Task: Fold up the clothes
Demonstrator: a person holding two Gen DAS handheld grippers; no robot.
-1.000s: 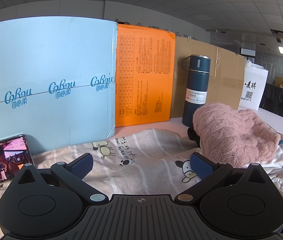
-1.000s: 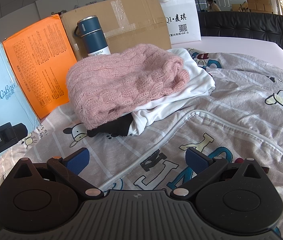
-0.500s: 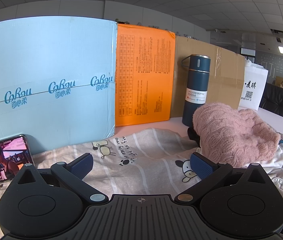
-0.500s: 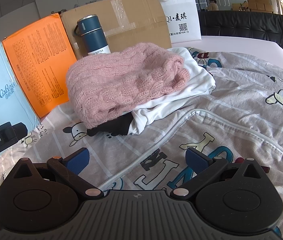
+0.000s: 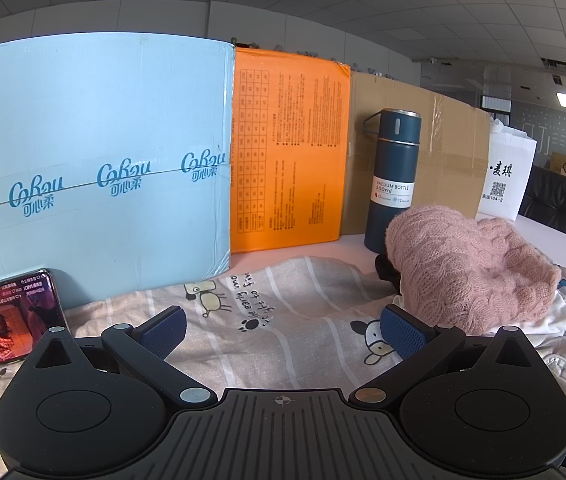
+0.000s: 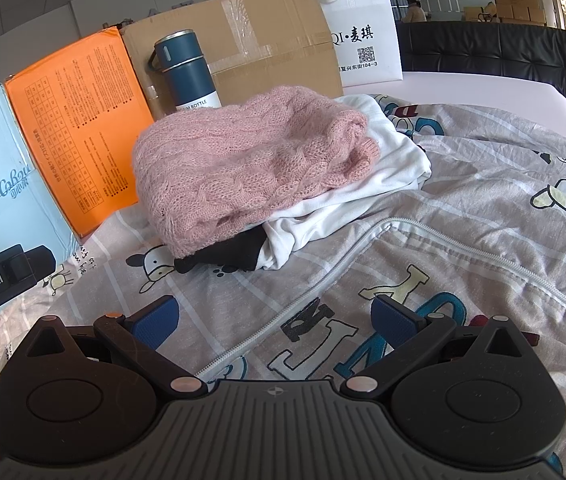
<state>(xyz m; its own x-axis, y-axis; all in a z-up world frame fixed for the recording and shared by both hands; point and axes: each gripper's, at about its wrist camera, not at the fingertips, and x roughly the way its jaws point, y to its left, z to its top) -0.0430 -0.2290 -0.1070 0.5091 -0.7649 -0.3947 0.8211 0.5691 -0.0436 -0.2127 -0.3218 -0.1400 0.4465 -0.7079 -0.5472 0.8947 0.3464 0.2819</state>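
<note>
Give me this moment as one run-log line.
left gripper: open, empty | right gripper: open, empty, over printed zip garment, spread flat | pink sweater: folded atop white garment | phase: no grasp yet

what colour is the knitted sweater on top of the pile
Pink, cable-knit sweater; clearest in the right wrist view.

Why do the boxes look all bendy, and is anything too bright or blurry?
Left wrist view: the fisheye lens curves the blue box, and the ceiling bows too; the phone screen glows brightly. Right wrist view: the orange box leans and bends near the edge, corners go dark, and the pink sweater stays sharp.
</note>
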